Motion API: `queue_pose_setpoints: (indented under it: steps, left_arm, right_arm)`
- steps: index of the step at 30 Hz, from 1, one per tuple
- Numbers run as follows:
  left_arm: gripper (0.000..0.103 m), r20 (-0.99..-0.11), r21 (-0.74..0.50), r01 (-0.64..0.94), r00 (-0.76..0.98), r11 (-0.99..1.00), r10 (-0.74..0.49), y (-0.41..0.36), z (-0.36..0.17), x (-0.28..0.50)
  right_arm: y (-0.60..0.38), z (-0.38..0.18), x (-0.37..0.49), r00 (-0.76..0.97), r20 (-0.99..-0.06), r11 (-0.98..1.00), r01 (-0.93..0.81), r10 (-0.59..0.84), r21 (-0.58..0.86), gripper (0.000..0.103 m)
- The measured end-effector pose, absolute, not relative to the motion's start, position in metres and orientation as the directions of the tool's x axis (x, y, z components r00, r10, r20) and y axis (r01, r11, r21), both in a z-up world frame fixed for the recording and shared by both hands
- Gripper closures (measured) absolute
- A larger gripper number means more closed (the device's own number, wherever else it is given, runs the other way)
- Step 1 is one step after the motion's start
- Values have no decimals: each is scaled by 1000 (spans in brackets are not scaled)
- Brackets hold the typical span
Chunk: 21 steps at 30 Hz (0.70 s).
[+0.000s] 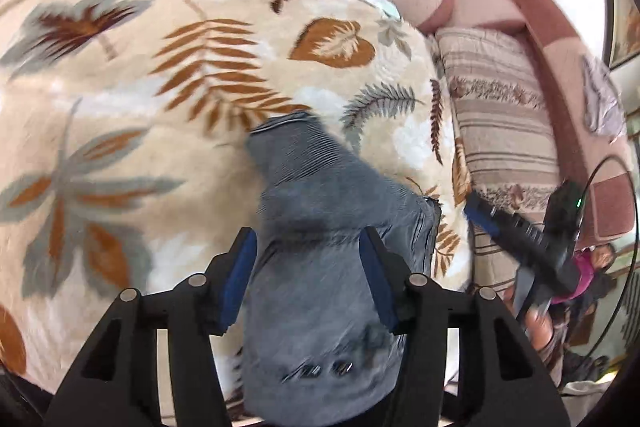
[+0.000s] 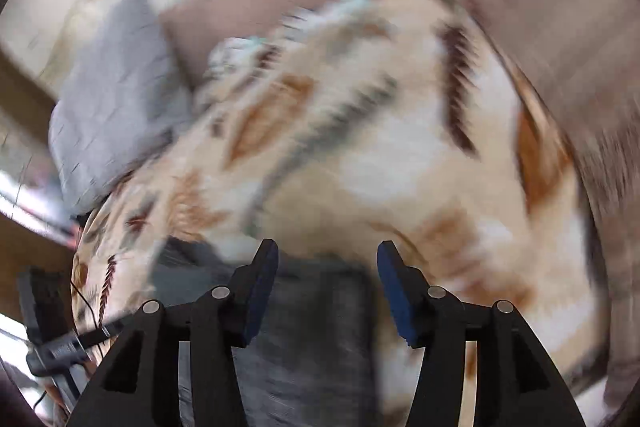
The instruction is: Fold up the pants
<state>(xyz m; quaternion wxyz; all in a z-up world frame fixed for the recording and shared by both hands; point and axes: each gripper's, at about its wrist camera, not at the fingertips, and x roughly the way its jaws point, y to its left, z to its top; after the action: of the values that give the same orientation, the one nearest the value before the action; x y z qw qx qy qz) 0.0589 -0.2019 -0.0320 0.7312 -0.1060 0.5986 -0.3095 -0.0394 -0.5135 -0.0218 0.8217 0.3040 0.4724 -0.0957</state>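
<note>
Grey-blue pants (image 1: 320, 227) lie folded into a long strip on a cream blanket with a leaf print (image 1: 140, 87). My left gripper (image 1: 308, 251) is open, its blue pads on either side of the pants, not closed on them. The right gripper's body (image 1: 528, 239) shows at the right of the left wrist view, beside the pants. In the blurred right wrist view my right gripper (image 2: 328, 263) is open above the pants (image 2: 316, 339), whose far edge lies between the jaws. The blanket (image 2: 400, 147) fills that view.
A striped pillow (image 1: 500, 115) lies right of the blanket against a pink-brown headboard (image 1: 540, 27). A grey pillow (image 2: 112, 99) sits at the blanket's far left. A black device with a cable (image 2: 52, 331) is at the left edge of the right wrist view.
</note>
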Motion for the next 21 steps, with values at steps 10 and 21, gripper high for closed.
queue_pose_setpoints:
  steps: [10,21]
  left_arm:
    - [50,-878,-408,327,116,852,-465,-238,-51,71]
    - [46,-913,-341,290,124,894,-388,-252,-82,81]
  right_arm:
    - [-495,-75,-39,536,-813,760,425,226,491,90]
    - [-492,-73,-33,494,-863,843,415,108,343,100]
